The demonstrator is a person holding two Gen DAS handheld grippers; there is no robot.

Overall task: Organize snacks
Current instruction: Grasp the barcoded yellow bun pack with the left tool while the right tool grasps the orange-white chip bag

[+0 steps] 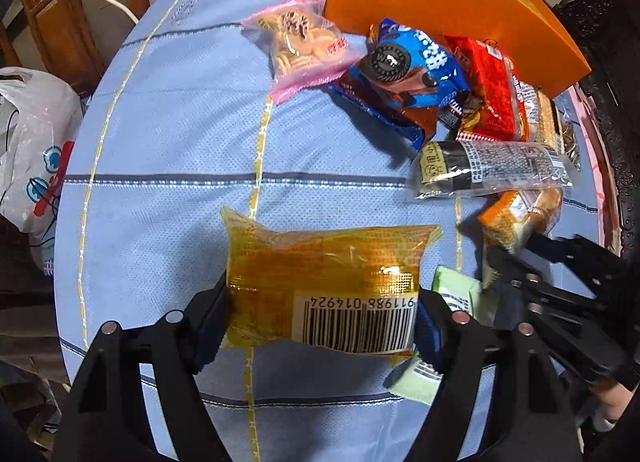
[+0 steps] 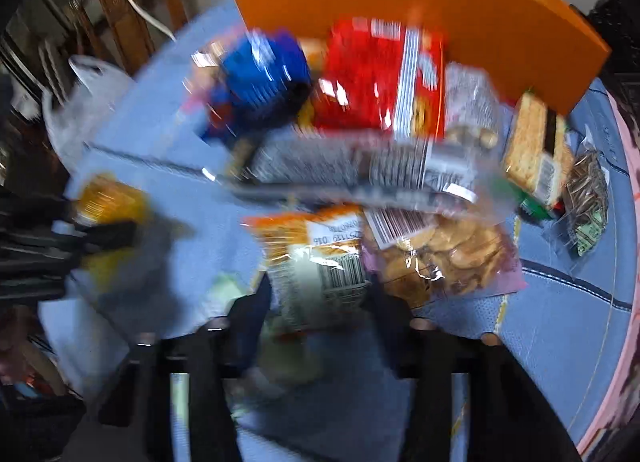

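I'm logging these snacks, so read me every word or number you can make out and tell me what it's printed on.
"911988 014924", seen upside down: barcode digits on the yellow packet between the left gripper's fingers.
Digits above the barcode on the orange-and-white packet: too blurred to read.
Blue cookie packet, red packet, black-and-clear packet: print too small to read.

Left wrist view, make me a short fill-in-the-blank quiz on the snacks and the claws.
1. The left claw grips a yellow packet printed with a ____.
2. Behind the snack pile stands a big ____ box.
3. The tablecloth under the snacks is light ____.
4. The packet showing a black sandwich cookie is ____.

Missing words: barcode; orange; blue; blue
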